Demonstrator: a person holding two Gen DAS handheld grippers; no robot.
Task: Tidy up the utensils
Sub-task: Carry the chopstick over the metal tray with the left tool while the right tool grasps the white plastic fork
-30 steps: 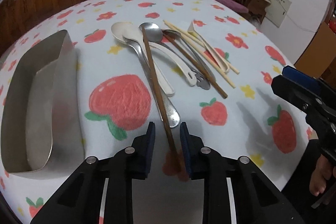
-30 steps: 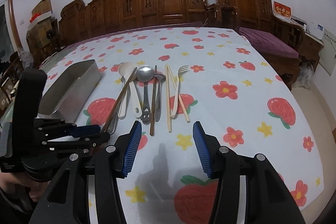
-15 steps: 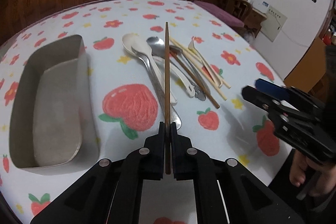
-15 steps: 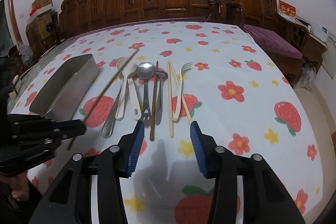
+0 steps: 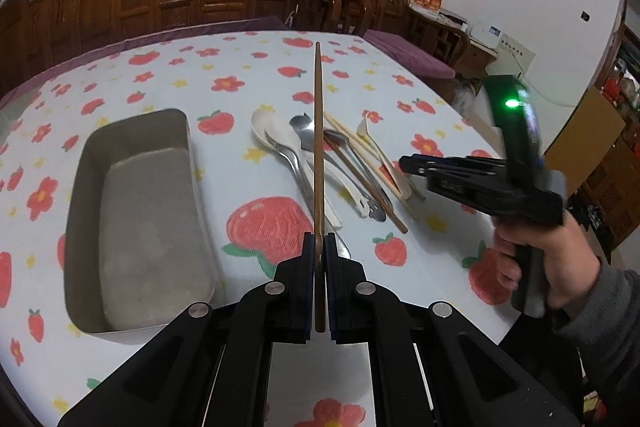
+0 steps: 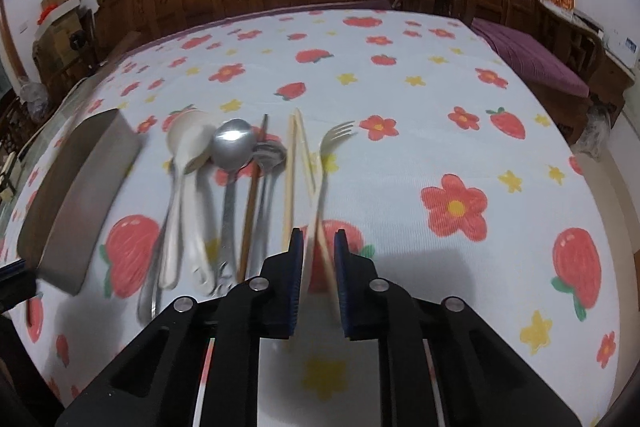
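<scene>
Left wrist view: the left hand-held gripper (image 5: 319, 247) is clamped on a dark wooden chopstick (image 5: 318, 147), lifted off the counter (image 5: 420, 267) beside the metal tray (image 5: 132, 211).

Right wrist view: the right hand-held gripper (image 6: 317, 247) has just been closing, its jaws narrowed around the pale fork (image 6: 320, 183) handle and a pale chopstick (image 6: 289, 179); contact unclear.

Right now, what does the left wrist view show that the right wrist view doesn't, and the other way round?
Only the left wrist view: the left gripper shut on a dark chopstick held above the table, the tray's bare inside, and the hand carrying the right gripper.

Only the right wrist view: the right gripper's jaws, which have just been closing, straddling the pale fork handle and a pale chopstick; whether they pinch is unclear.

Both: the metal tray, the utensil row, the strawberry tablecloth.
</scene>
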